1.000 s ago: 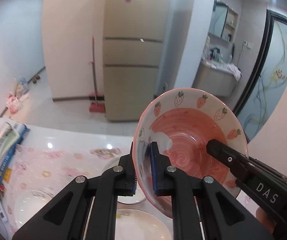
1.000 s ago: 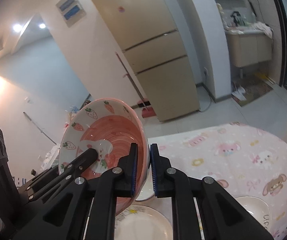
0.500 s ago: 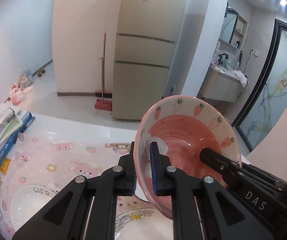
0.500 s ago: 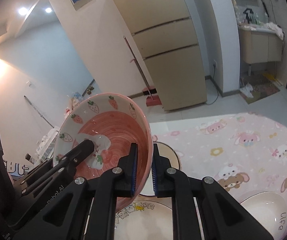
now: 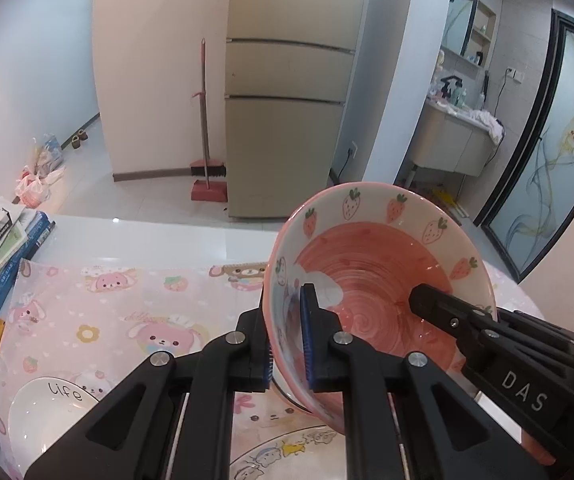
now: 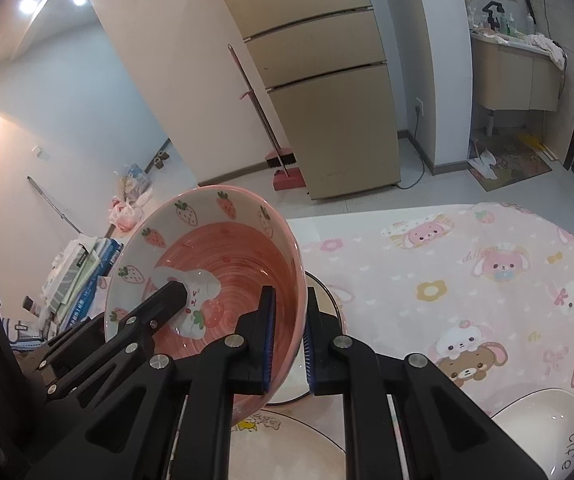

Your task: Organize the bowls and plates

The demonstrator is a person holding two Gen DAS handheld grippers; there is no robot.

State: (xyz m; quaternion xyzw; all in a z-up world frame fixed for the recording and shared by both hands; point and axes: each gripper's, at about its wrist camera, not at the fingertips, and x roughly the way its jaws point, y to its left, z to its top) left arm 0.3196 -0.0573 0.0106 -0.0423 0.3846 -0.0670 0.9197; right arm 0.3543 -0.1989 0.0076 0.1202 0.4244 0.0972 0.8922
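While we hold the bowl tilted above the table, both grippers, left and right, are clamped on its opposite rims.

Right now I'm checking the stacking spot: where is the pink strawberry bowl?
In both wrist views the strawberry bowl is off the table, its rim clamped by the left gripper and right gripper, above the cartoon plate.
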